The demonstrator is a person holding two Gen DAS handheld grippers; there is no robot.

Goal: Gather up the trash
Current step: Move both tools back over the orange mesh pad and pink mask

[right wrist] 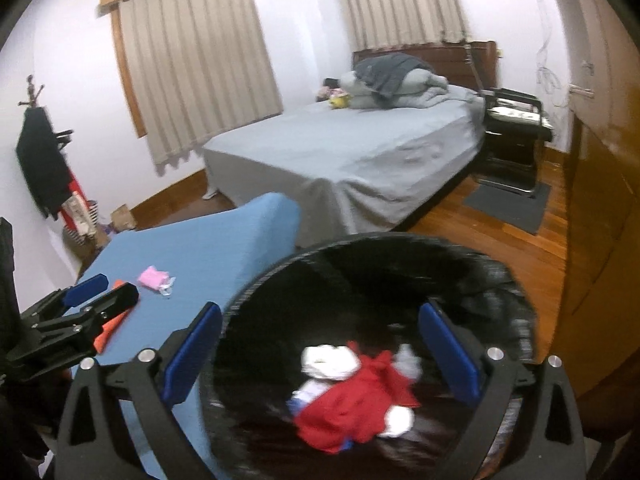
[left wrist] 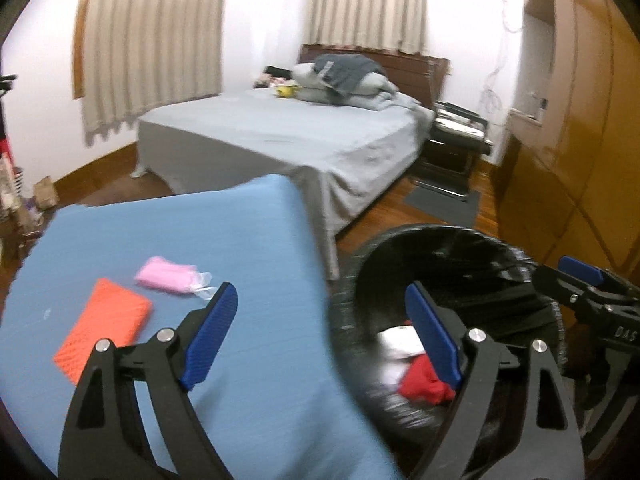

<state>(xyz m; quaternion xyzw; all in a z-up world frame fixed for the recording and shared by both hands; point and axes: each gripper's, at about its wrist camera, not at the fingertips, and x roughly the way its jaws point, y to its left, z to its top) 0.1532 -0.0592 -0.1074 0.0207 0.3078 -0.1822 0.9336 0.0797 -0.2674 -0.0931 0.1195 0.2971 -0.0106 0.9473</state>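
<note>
1. The left gripper (left wrist: 322,336), black-armed with blue ribbed pads, is seen with its jaws spread wide and nothing between them; it is poised over the edge where the blue table meets the bin.
2. The right gripper (right wrist: 320,354), of the same build, is held with its jaws at full spread and empty, directly above the mouth of the bin.
3. A round black bin lined with a glossy black bag (right wrist: 280,280) is placed just beside the blue cloth-covered table (left wrist: 240,240), on its right in both views.
4. Inside the bin, crumpled red wrapping (right wrist: 352,400) is seen lying among white paper scraps (right wrist: 326,362) at the bottom.
5. On the table, a flat orange ribbed rectangular pad (left wrist: 106,328) is found near the left gripper's left finger.
6. Just beyond the pad, a pink soft packet with a clear plastic end (left wrist: 168,280) is lying on the cloth, apart from both grippers.
7. Past the table, a bed covered in a grey sheet (right wrist: 340,160) is seen, with grey bedding heaped at its head.
8. A dark mat (right wrist: 508,204) is laid on the wooden floor beside the bed, before a black side stand (right wrist: 512,132).
9. Beige pleated curtains (right wrist: 196,60) are hung on the white far wall.
</note>
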